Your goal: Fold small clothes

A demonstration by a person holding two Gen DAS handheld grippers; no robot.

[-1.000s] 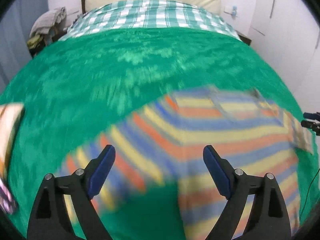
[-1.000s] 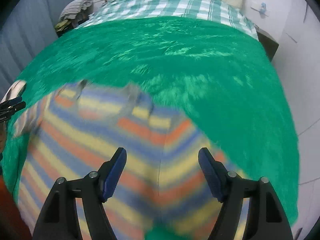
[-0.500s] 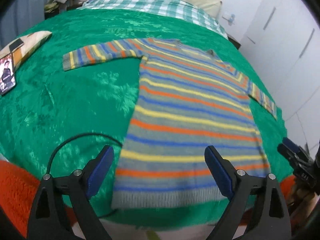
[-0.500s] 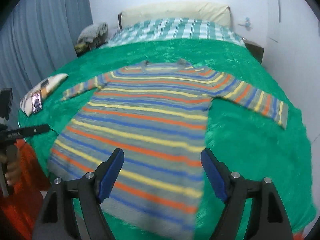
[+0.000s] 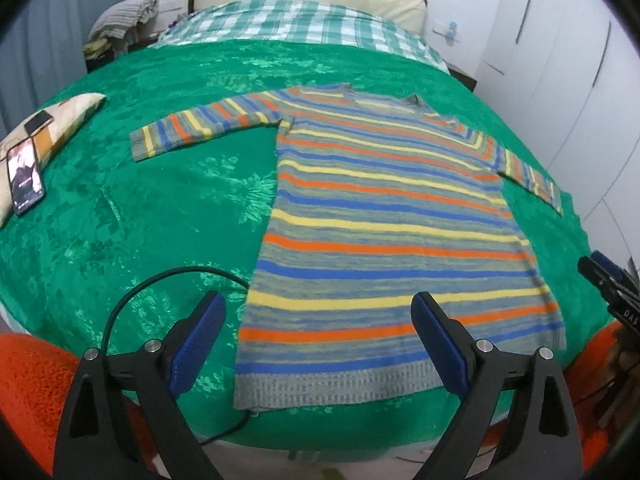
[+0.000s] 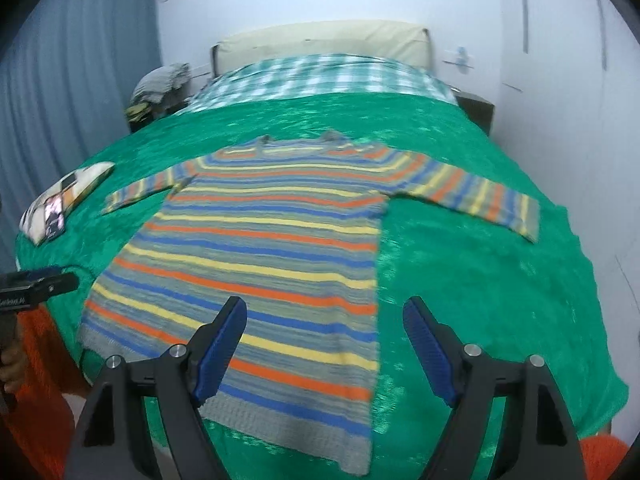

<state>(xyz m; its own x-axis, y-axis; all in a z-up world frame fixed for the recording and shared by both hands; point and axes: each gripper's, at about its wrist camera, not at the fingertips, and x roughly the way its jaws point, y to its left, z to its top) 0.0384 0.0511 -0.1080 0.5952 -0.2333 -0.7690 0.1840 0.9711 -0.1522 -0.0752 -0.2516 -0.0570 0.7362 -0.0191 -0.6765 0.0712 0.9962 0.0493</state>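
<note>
Striped sweater flat on green bedspread, sleeves spread, left gripper and right gripper both gaping, empty, black cable only in left view.

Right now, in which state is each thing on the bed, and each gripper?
Sweater: spread flat, unfolded, both sleeves stretched out sideways.
Left gripper: open, holding nothing, hovers above the sweater's hem.
Right gripper: open, holding nothing, hovers above the sweater's lower part.
Phone: screen lit, lying on a pillow.
Cable: lying loose in a curve on the green blanket.
</note>
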